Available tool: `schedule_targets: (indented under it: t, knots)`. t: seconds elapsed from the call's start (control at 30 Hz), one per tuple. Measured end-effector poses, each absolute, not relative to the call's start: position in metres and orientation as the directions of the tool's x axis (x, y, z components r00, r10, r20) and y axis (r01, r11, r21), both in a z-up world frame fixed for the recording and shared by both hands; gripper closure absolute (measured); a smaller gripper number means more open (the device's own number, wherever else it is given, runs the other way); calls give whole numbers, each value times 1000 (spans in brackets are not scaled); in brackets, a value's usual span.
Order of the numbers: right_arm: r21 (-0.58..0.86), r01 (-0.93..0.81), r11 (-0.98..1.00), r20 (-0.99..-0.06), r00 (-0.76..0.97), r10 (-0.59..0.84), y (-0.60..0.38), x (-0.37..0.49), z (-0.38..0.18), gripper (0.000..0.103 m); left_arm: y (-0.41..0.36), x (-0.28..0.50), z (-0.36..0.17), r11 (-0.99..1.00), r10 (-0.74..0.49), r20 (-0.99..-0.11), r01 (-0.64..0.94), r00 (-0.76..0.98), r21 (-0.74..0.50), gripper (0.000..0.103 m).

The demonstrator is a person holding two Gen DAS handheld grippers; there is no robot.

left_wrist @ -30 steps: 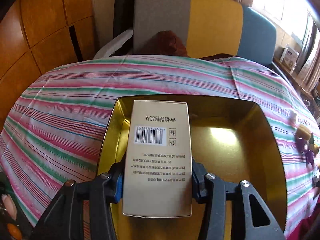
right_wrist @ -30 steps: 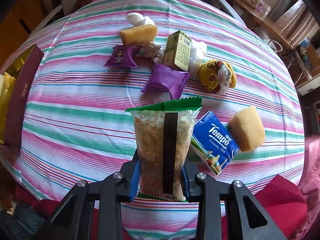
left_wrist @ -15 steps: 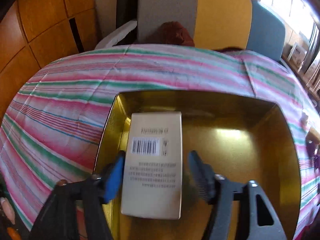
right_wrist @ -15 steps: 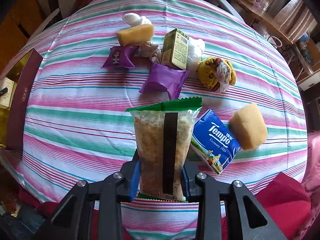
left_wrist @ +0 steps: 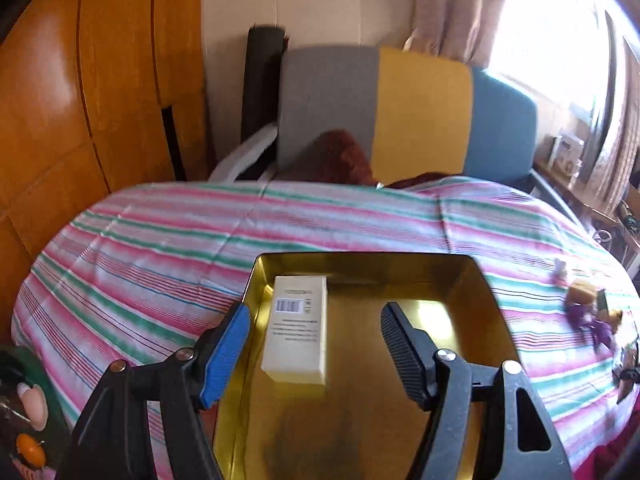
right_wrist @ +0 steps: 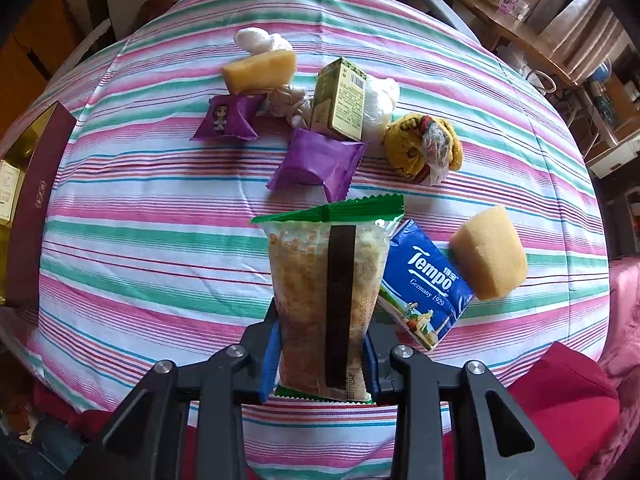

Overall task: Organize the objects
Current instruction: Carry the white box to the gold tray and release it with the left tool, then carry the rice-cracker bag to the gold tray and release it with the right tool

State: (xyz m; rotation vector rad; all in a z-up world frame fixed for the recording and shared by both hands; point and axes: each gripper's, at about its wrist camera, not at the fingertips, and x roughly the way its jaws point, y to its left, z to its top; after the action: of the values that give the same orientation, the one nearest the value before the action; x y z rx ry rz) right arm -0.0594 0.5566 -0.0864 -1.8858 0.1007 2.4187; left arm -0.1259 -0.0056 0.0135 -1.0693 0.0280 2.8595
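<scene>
In the left wrist view a cream box with a barcode (left_wrist: 297, 327) lies inside the gold tin (left_wrist: 486, 308), against its left wall. My left gripper (left_wrist: 314, 314) is open and empty, raised above the box. In the right wrist view my right gripper (right_wrist: 320, 344) is shut on a clear snack packet with a green top edge (right_wrist: 324, 280), held above the striped tablecloth (right_wrist: 140, 216). The tin's maroon outer wall (right_wrist: 36, 208) shows at the far left of that view.
On the cloth lie a blue Tempo tissue pack (right_wrist: 424, 284), two yellow sponges (right_wrist: 486, 258) (right_wrist: 260, 70), two purple packets (right_wrist: 318, 162) (right_wrist: 228, 118), a green carton (right_wrist: 340, 100), a yellow bundle (right_wrist: 424, 146) and white wads (right_wrist: 380, 102). A multicoloured chair (left_wrist: 404, 108) stands behind the table.
My left gripper opened, let the cream box go into the tin and drew back and up. The right gripper kept still with the snack packet.
</scene>
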Motion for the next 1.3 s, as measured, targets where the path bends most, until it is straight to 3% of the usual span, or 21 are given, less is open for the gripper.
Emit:
schedule_targets:
  t: [1.0,1.3]
  knots:
    - [-70,-87,-994,-947,-308,93,540,-49,-61,69,11,-43,-5,-987,139,-698,-158,-702,-37,34]
    - [-3,106,-994,-917,-397,-39,465,-54,-29,69,2,-44,-21,-985,169,-734,-147,-658,-95,34]
